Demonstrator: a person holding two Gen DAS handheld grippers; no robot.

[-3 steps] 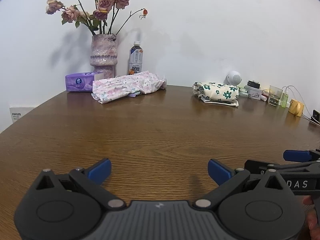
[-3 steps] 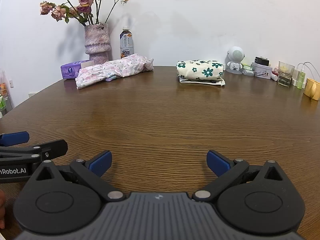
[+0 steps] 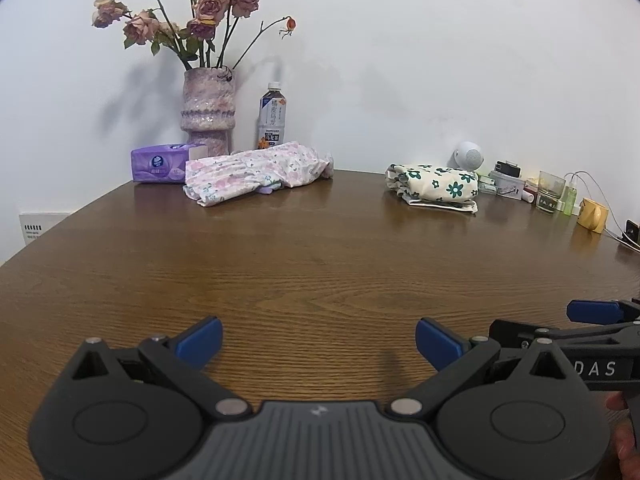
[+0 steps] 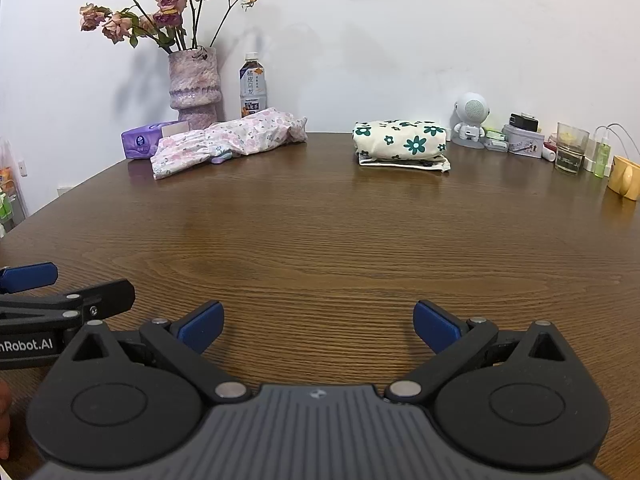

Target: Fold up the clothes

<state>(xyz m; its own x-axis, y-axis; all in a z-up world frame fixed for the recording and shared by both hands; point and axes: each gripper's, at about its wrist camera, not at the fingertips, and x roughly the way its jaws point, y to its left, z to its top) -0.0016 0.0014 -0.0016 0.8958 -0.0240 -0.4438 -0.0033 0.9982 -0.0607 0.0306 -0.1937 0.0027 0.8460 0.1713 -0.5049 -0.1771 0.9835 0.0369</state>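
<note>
A crumpled pink floral garment (image 3: 256, 170) (image 4: 228, 140) lies at the far left of the brown wooden table (image 3: 320, 264) (image 4: 320, 232). A folded cream garment with green flowers (image 3: 434, 186) (image 4: 402, 144) lies at the far right of centre. My left gripper (image 3: 318, 344) is open and empty, low over the near table edge. My right gripper (image 4: 318, 326) is open and empty, beside it on the right. Each gripper shows at the edge of the other's view.
Against the wall stand a vase of dried roses (image 3: 208, 112), a drink bottle (image 3: 273, 118) and a purple tissue pack (image 3: 160, 164). At the far right are a small white robot figure (image 4: 472, 120), a glass (image 4: 570, 152), boxes, cables and a yellow cup (image 4: 624, 176).
</note>
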